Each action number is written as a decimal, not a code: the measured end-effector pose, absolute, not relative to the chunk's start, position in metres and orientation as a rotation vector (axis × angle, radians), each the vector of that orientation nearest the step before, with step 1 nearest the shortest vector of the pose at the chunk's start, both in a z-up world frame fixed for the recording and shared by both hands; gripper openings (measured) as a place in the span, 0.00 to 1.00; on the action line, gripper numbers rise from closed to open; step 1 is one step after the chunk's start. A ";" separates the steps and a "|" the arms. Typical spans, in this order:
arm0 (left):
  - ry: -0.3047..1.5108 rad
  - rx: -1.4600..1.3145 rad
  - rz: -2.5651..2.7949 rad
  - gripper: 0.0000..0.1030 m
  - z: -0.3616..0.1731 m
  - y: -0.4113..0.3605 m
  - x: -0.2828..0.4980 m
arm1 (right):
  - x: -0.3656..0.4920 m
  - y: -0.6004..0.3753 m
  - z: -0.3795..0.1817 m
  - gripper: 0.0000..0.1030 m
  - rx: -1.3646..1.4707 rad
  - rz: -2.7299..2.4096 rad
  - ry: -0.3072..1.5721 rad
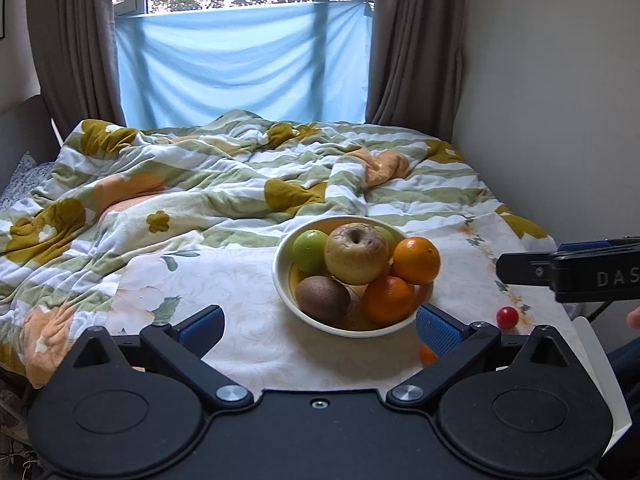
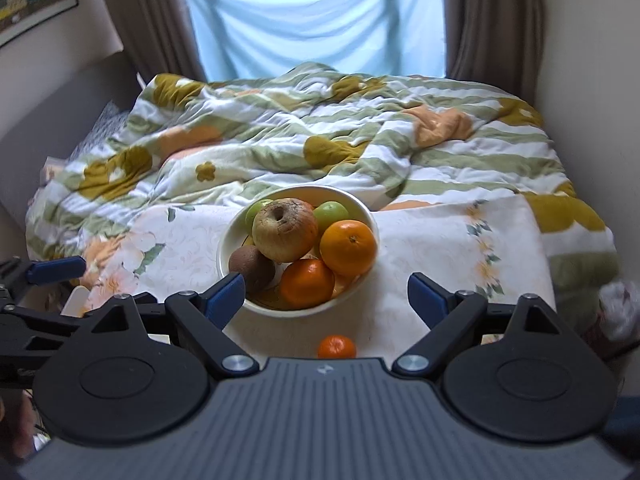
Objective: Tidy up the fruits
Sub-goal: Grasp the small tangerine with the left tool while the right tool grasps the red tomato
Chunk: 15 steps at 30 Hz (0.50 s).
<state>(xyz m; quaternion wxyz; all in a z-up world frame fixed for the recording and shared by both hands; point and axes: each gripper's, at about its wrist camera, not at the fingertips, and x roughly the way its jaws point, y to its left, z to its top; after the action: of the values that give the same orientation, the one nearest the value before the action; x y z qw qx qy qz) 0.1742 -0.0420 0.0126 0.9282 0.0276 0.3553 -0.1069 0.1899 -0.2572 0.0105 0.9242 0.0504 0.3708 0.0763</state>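
A cream bowl (image 1: 280,276) (image 2: 362,204) sits on a floral cloth and holds a wrinkled apple (image 1: 356,254) (image 2: 285,229), green apples (image 1: 310,250), a kiwi (image 1: 323,298) (image 2: 253,267) and two oranges (image 1: 416,260) (image 2: 349,246). A small mandarin (image 2: 337,346) lies on the cloth just in front of the bowl, partly hidden behind my left finger in the left wrist view (image 1: 427,354). A little red tomato (image 1: 507,317) rests to the bowl's right. My left gripper (image 1: 320,330) is open, in front of the bowl. My right gripper (image 2: 326,296) is open, above the mandarin.
The floral cloth (image 1: 248,320) covers a small table pushed against a bed with a rumpled striped quilt (image 1: 200,184). A wall (image 1: 560,100) closes the right side; curtains and a blue sheet hang behind. The right gripper (image 1: 560,272) enters the left wrist view from the right.
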 end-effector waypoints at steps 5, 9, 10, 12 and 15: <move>0.745 0.081 -0.254 1.00 0.008 -0.057 0.177 | 0.173 -0.275 0.019 1.00 0.144 0.097 0.743; 0.758 0.090 -0.266 1.00 0.003 -0.078 0.184 | 0.170 -0.300 0.022 1.00 0.151 0.048 0.727; 0.760 0.093 -0.268 1.00 0.001 -0.084 0.186 | 0.170 -0.309 0.021 1.00 0.147 0.035 0.724; 0.771 0.101 -0.264 1.00 -0.005 -0.097 0.191 | 0.174 -0.324 0.018 1.00 0.134 0.018 0.726; 0.787 0.101 -0.252 1.00 -0.015 -0.116 0.197 | 0.185 -0.347 0.008 1.00 0.105 0.005 0.748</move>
<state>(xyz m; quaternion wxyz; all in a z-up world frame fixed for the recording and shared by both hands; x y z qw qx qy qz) 0.1974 -0.1161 -0.0147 0.9146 0.0490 0.3822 -0.1225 0.1845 -0.3469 0.0076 0.9296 0.0510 0.3651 0.0026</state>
